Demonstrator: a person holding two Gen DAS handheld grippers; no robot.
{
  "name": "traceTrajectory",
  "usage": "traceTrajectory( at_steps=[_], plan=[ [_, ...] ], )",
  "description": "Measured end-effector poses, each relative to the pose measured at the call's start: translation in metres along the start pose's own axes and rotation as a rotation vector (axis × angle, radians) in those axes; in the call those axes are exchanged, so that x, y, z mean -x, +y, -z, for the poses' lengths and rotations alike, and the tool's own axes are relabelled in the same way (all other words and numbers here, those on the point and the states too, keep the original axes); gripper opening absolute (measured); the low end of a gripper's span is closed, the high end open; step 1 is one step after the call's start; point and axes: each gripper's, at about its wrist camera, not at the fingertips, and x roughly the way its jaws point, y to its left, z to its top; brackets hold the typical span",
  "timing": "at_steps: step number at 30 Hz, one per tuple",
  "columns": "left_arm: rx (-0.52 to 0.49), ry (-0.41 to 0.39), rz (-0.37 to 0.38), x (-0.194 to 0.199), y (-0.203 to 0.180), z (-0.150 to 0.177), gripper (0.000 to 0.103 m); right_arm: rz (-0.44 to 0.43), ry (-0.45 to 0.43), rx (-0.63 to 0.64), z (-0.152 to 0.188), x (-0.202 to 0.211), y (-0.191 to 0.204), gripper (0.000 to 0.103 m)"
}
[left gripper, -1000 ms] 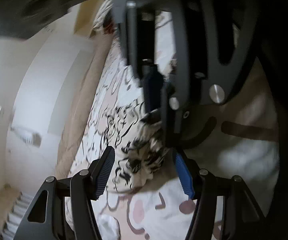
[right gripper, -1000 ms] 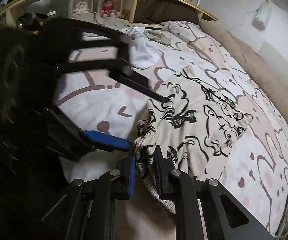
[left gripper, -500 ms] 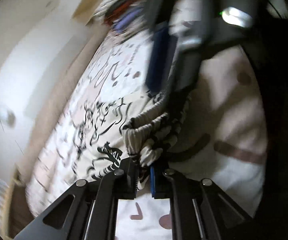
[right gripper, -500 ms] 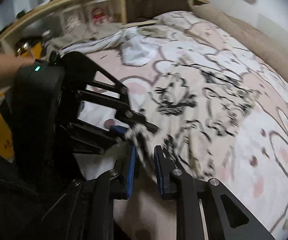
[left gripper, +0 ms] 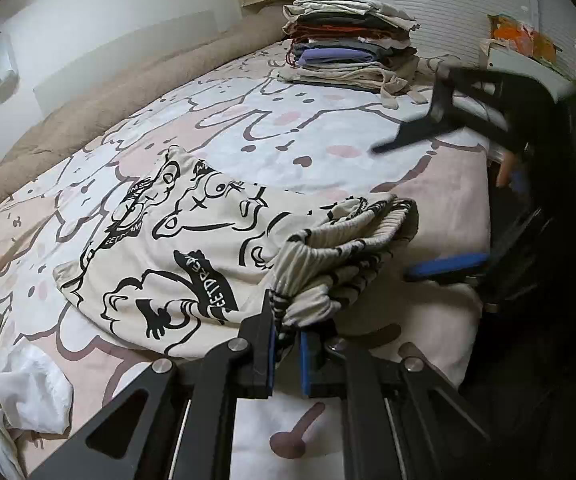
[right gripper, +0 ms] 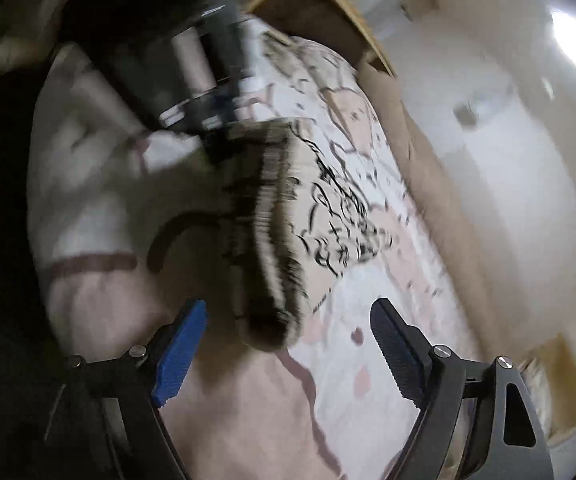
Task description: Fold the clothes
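Observation:
A cream garment [left gripper: 160, 240] with black cartoon prints lies spread on the bed. Its ribbed waistband [left gripper: 339, 248] is bunched at the near edge. My left gripper [left gripper: 286, 340] is shut on that waistband. My right gripper [right gripper: 288, 340] is open and empty, just off the far end of the waistband [right gripper: 272, 240]; that view is blurred. The right gripper also shows at the right of the left wrist view [left gripper: 447, 200], its fingers spread wide apart.
A tall stack of folded clothes [left gripper: 351, 40] sits at the far end of the bed. A white crumpled garment [left gripper: 20, 396] lies at the near left. A brown blanket roll [left gripper: 108, 96] runs along the wall. The patterned bedsheet [left gripper: 288, 120] covers the mattress.
The left gripper closed on the waistband. The right gripper let go of it, opened wide and pulled away to the right.

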Motion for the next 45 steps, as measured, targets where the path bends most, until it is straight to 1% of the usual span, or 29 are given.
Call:
traceTrajectory(
  at_steps=[1,2,3,4,6,9,12,17,20,22,24,25,27,30,32,36,40,43,45],
  plan=[
    [-0.001,0.002,0.003,-0.001,-0.004,0.002,0.009,0.026,0.01,0.035,0.0,-0.006,0.006,0.064],
    [-0.004,0.005,0.005,-0.002,-0.004,0.002,0.009,0.048,0.023,0.064,0.0,-0.012,0.011,0.055],
    [-0.006,0.007,0.006,-0.011,-0.009,-0.002,0.009,0.059,0.037,0.075,0.001,-0.019,0.013,0.036],
    [-0.009,0.013,0.014,-0.013,-0.01,-0.002,0.009,0.059,0.057,0.076,0.003,-0.027,0.014,0.02],
    [-0.016,0.018,0.019,-0.011,-0.01,-0.001,0.007,0.037,0.083,0.081,0.005,-0.036,0.011,0.016],
    [-0.021,0.009,0.015,0.0,-0.009,-0.002,0.007,-0.016,0.048,0.06,-0.001,-0.022,-0.006,0.014],
    [-0.029,-0.018,0.013,0.016,-0.007,-0.005,0.007,-0.026,0.015,0.073,-0.009,-0.001,-0.028,0.013],
    [-0.083,-0.072,-0.006,0.048,-0.019,-0.018,0.007,-0.062,0.007,0.048,-0.026,0.027,-0.068,0.013],
    [-0.095,-0.096,-0.003,0.071,-0.028,-0.023,0.007,-0.084,0.006,0.051,-0.032,0.046,-0.078,0.013],
    [-0.109,-0.104,0.003,0.086,-0.037,-0.024,0.007,-0.114,0.014,0.056,-0.034,0.06,-0.08,0.013],
    [-0.086,-0.115,0.053,0.105,-0.044,-0.029,0.007,-0.207,0.05,0.015,-0.036,0.078,-0.087,0.013],
    [-0.072,-0.12,0.079,0.113,-0.046,-0.032,0.007,-0.241,0.06,-0.005,-0.036,0.087,-0.091,0.013],
    [-0.082,-0.132,0.093,0.132,-0.053,-0.039,0.007,-0.298,0.073,-0.043,-0.034,0.105,-0.1,0.013],
    [-0.028,-0.114,0.125,0.134,-0.055,-0.039,0.007,-0.354,0.084,-0.089,-0.034,0.121,-0.11,0.013],
    [0.014,-0.088,0.109,0.119,-0.054,-0.033,0.007,-0.372,0.093,-0.117,-0.034,0.115,-0.108,0.013],
    [0.121,-0.053,0.043,0.083,-0.041,-0.025,0.007,-0.37,0.132,-0.131,-0.033,0.075,-0.097,0.013],
    [0.298,-0.033,0.009,0.055,0.004,-0.028,0.007,-0.404,0.158,-0.161,-0.042,0.025,-0.11,0.013],
    [0.377,0.0,-0.013,0.034,0.039,-0.028,0.007,-0.448,0.181,-0.178,-0.054,-0.018,-0.123,0.013],
    [0.414,0.021,-0.014,0.022,0.056,-0.026,0.007,-0.468,0.193,-0.185,-0.064,-0.047,-0.13,0.013]
  ],
)
